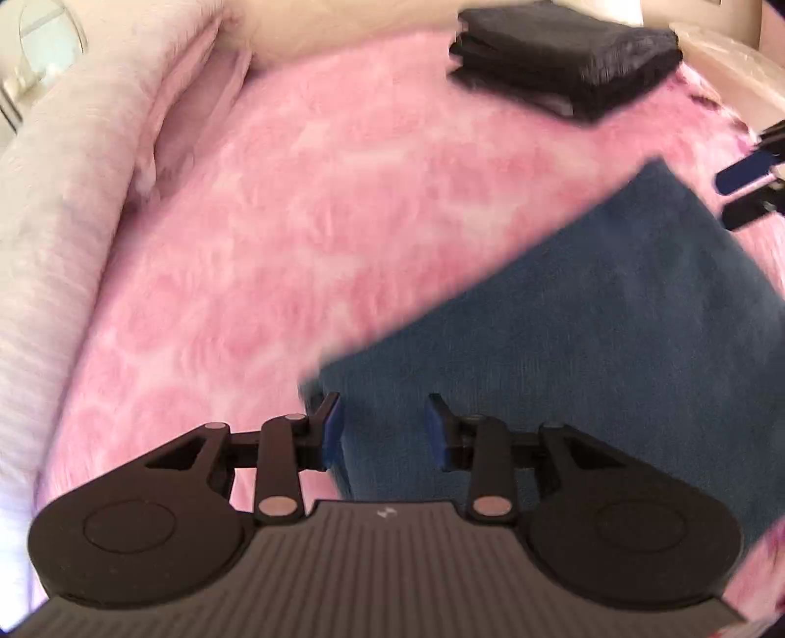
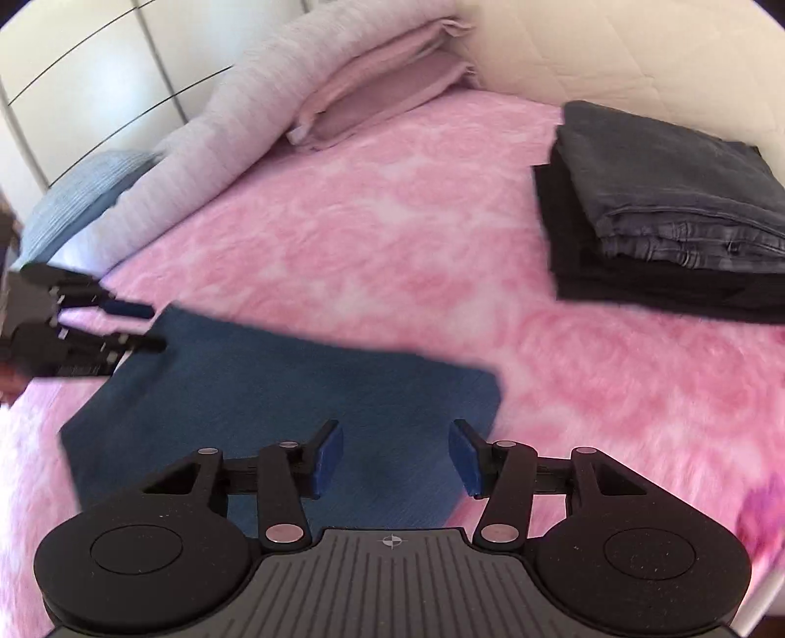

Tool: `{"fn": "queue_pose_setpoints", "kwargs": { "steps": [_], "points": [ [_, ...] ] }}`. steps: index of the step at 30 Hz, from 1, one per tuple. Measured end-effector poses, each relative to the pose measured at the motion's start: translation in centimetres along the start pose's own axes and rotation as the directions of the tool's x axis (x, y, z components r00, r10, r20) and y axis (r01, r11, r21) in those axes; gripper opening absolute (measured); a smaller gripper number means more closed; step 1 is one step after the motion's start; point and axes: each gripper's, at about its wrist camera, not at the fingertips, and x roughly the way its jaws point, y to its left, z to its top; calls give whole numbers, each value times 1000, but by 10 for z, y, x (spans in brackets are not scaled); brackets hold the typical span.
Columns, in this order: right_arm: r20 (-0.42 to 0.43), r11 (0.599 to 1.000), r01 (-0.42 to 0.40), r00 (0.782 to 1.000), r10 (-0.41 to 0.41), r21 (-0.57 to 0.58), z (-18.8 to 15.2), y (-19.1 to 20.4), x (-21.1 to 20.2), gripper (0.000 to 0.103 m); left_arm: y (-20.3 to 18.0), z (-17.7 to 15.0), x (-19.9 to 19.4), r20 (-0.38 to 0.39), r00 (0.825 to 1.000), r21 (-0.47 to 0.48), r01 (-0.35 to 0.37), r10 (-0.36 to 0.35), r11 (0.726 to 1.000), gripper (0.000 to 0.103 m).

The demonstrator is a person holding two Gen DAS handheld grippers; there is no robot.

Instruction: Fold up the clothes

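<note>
A fluffy pink blanket (image 2: 373,235) covers the bed, with grey and pale pink pillows (image 2: 343,98) against white wardrobe doors (image 2: 98,73).

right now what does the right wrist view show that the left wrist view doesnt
Only the right wrist view shows the white drawer fronts, a light blue pillow, and the full dark stack with grey jeans on top.

Only the left wrist view shows a round mirror-like object at top left.

Both show the blue folded garment on the pink blanket, the folded dark stack, the pale grey bedding roll, and both open grippers: the left gripper and the right gripper.
</note>
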Motion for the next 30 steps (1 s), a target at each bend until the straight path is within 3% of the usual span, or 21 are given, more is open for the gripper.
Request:
{"fn": "queue_pose_setpoints", "kwargs": {
  "steps": [4,9,11,13,16,19,21,23,25,28,30],
  "points": [
    [-83,997,26,996,-32,-70,-38,34,16,52,-5,-20,4,30,1000,57,5,-6,998,32],
    [-10,994,94,995,-95,-61,-57,74,-19,52,-7,-39,-42,138,990,132,-16,-2,991,31],
    [-18,990,102,994,-104,-96,-73,95,-29,52,-16,-59,-55,130,991,195,-7,-19,981,31],
    [-56,990,109,992,-114,-91,-93,105,-23,52,-32,-83,-50,72,997,298,0,-22,955,31],
    [-40,985,159,986,-162,-68,-98,116,-26,52,-45,-99,-48,139,990,409,-52,-6,911,30],
    [33,964,219,976,-217,-153,-100,142,-46,52,-40,-94,-65,165,986,391,-77,12,917,32],
    [47,928,246,969,-243,-279,-112,164,-53,53,-44,-104,-82,215,977,433,-112,18,895,39],
    [60,877,273,960,-272,-396,-126,185,-58,71,-54,-121,-93,235,972,502,-133,14,855,53],
    [59,824,299,949,-310,-482,-143,199,-51,75,-67,-135,-94,244,970,570,-154,12,807,64],
    [87,747,326,936,-341,-580,-158,215,-28,76,-90,-154,-87,258,966,659,-186,14,729,65],
    [109,692,334,931,-349,-640,-165,221,-3,76,-103,-157,-77,275,961,688,-206,13,696,68]
  ]
}}
